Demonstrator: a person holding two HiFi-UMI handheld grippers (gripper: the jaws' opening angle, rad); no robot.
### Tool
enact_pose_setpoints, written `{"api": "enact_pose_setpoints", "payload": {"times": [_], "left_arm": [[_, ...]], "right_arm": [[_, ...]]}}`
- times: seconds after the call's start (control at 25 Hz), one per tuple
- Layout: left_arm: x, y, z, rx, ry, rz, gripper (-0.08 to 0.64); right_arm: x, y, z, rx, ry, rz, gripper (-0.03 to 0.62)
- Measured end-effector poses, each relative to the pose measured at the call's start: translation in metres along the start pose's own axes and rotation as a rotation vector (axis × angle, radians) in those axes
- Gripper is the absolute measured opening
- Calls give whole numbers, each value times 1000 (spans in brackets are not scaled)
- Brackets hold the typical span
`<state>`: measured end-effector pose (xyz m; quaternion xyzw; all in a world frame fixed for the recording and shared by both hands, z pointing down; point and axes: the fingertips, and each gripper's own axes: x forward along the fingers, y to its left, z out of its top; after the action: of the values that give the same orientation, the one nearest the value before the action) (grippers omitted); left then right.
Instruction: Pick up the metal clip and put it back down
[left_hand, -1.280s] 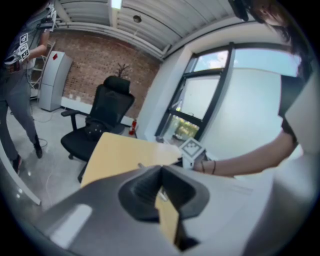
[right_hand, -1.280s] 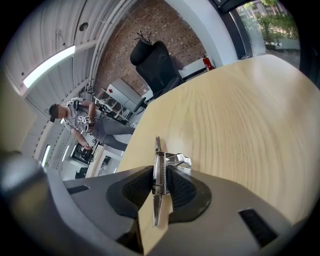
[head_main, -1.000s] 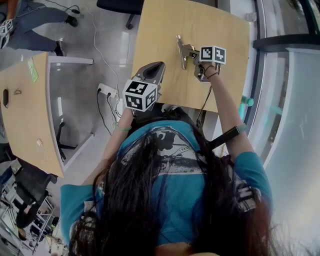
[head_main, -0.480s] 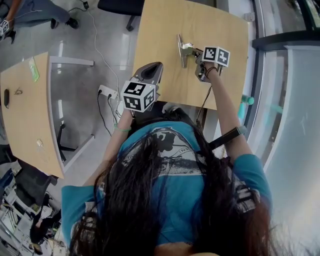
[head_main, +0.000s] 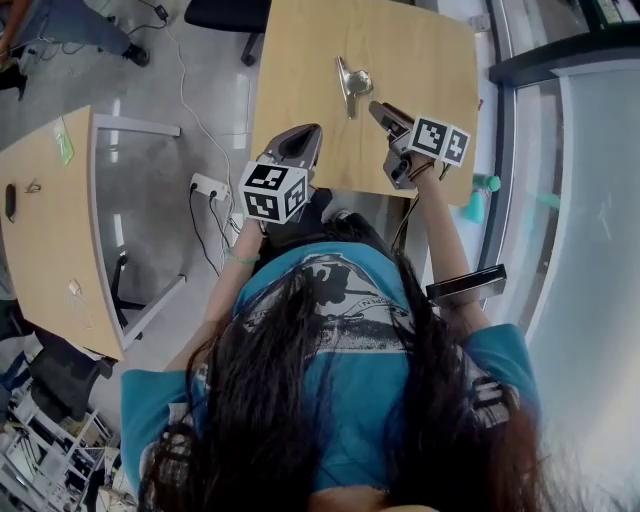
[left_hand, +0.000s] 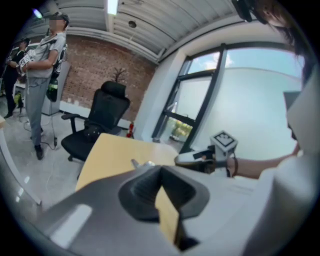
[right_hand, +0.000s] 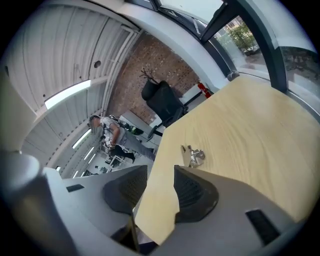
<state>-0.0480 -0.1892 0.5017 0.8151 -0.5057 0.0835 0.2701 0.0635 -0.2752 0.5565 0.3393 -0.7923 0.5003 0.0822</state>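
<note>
- Steel on pale wood: the metal clip lies on the surface, well in from every edge and free of both tools. I judge the put-down done, so the risks left are all about disturbing it.
- My right hand-held gripper has just been opening its jaws. They stand wide apart with nothing between them, only bare wood showing through the gap, and the clip sits beyond the tips, near but apart.
- That nearness is the main hazard. If I swing this tool sideways or dip it while pulling away, an open jaw could catch the clip's upright handle and skid it across the smooth wood, or tip it over.
- Closing the jaws now would be harmless, but pushing forward first would shove the clip rather than grasp it.
- My left hand-held gripper holds nothing, and its tips meet. It hangs over the near edge of the surface, well apart from the clip, so a careless drop could knock that edge and jolt the clip.
</note>
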Motion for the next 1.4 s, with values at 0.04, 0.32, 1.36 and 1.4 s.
{"api": "enact_pose_setpoints", "payload": {"times": [0.04,0.32,1.36,1.4], "left_arm": [[-3,-6,-2,4,-2,-3,3],[-23,-45,-20,1,-17,4,3],[-124,-90,-71,16,-13,92,3],[-128,-89,-70,14,-19,89,3]], "right_arm": [[-9,10,-5,-8,-8,21,172],[-72,58,-43,-52,-65,106,118],[-147,87,-160,-48,-59,98,25],[-145,91,-162,-46,-62,98,25]]}}
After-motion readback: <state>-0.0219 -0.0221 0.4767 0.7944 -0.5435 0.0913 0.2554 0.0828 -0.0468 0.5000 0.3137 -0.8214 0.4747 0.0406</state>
